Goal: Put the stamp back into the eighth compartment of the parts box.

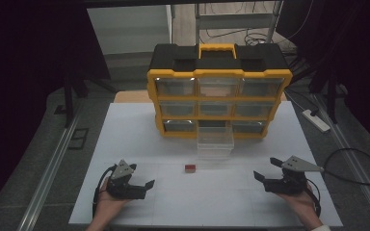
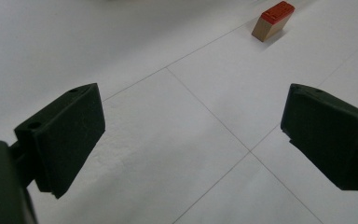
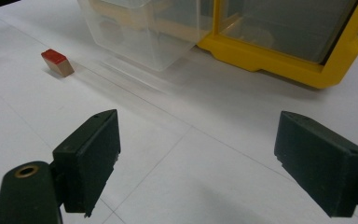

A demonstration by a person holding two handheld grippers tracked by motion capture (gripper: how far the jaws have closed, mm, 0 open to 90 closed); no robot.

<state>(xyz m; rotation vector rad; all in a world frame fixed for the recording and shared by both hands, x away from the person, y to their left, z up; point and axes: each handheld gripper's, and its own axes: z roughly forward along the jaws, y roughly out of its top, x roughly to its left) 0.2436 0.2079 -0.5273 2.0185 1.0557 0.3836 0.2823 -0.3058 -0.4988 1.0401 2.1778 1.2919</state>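
We find no text, label, brand, number or sign that we can read in any of the views. The red top of the small wooden block (image 2: 273,20) seems to carry raised marks in the left gripper view, but they are too blurred for us to make out as letters or figures. The yellow and black drawer cabinet (image 1: 218,72) shows no legible name on its lid or frame in the high view, and the clear drawer (image 1: 215,142) pulled out of it bears no label that we can see.
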